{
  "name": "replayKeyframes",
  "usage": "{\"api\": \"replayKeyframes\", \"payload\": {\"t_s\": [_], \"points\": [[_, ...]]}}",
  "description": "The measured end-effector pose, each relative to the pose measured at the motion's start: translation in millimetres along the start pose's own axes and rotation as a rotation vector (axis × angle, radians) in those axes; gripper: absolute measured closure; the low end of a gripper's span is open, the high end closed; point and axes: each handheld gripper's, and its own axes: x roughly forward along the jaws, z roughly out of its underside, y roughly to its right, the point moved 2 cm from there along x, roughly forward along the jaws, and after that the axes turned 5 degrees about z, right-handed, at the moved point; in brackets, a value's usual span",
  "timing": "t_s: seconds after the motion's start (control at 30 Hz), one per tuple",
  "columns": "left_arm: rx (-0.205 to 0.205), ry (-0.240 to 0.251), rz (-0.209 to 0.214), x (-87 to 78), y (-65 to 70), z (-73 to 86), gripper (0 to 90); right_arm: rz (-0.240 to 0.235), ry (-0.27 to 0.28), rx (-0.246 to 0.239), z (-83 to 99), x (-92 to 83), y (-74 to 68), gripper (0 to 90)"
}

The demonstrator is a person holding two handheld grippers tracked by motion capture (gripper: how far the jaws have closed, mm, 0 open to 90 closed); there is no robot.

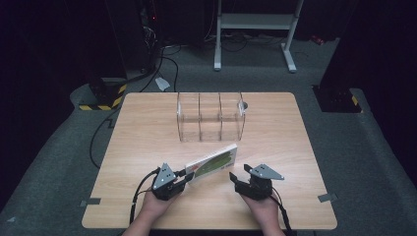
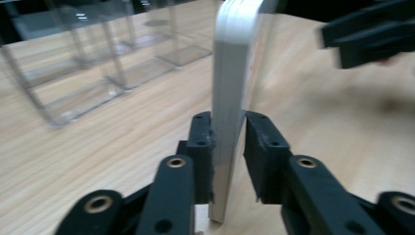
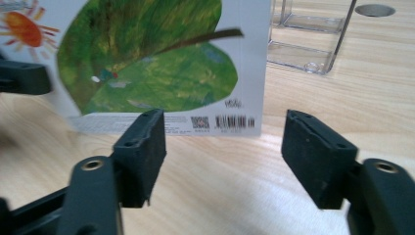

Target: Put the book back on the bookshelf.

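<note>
1. A light wooden worktop [image 1: 147, 132] fills the high view, with a person's two hands coming in from six o'clock, each holding a black gripper.
2. The left gripper [image 1: 183, 179], at about seven o'clock on the worktop, is clamped on the end of a thick board book [image 1: 212, 162]; its own view shows both pads pressing the book's faces, the book [image 2: 230, 98] standing on edge.
3. The book stands near the front centre of the worktop, its far end pointing toward one o'clock. Its cover [image 3: 161, 63] shows a green leaf, a sun and a barcode.
4. The right gripper [image 1: 236, 177], at five o'clock, is released: its jaws stand apart with nothing between them, just short of the book's free end.
5. A clear acrylic rack [image 1: 210, 117] with three upright slots sits behind the book, toward twelve o'clock, well apart from it.
6. Judged step: carry the book to a slot. To do it well, keep the book upright, steady the free end with the right gripper, line the book's edge with the dividers, and lower it slowly so the light rack is not pushed.
</note>
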Motion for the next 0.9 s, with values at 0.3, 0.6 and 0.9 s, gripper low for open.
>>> {"api": "replayKeyframes", "payload": {"t_s": [0.3,0.6,0.9], "points": [[0.025,0.003,0.033,-0.7,7.6,1.2,80.1,-0.071,0.005,-0.082,-23.8,29.0,10.4,28.0],[0.047,0.001,0.104,-6.5,10.2,3.6,80.2,-0.135,0.042,-0.098,-25.9,32.0,11.2,25.9],[0.067,0.000,0.105,-5.7,12.3,3.5,80.0,-0.147,0.072,-0.141,-26.5,24.6,8.2,27.5]]}}
